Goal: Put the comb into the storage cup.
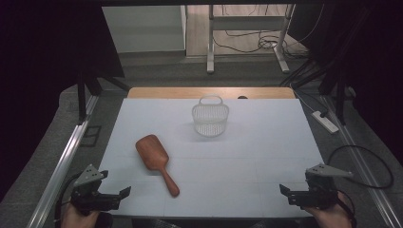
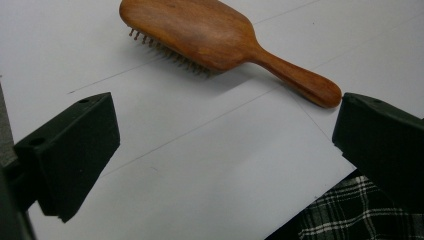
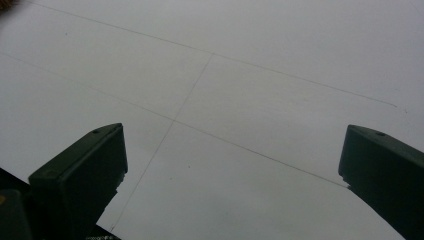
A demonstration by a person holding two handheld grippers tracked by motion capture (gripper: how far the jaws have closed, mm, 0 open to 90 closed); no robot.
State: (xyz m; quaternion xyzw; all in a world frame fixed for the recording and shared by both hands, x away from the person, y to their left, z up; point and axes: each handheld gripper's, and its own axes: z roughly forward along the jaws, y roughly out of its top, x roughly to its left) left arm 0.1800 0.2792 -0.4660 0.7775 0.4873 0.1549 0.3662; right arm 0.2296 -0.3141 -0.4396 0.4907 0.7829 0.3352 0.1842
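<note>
A brown wooden hairbrush [image 1: 156, 162] lies bristles down on the white table [image 1: 247, 156], handle toward the front. Behind it, near the table's middle back, stands a small white mesh basket [image 1: 210, 117] with a handle. My left gripper [image 1: 119, 195] rests at the front left corner, open, with nothing between its jaws; in the left gripper view the hairbrush [image 2: 210, 40] lies just beyond the wide-apart jaws. At the front right corner my right gripper [image 1: 286, 194] is open over bare table [image 3: 240, 100], holding nothing.
A wooden strip [image 1: 209, 92] edges the table's far side. Metal rails [image 1: 62, 161] run along both sides. A power strip [image 1: 325, 121] and cables lie on the floor at the right. A checked cloth [image 2: 350, 210] shows below the table's front edge.
</note>
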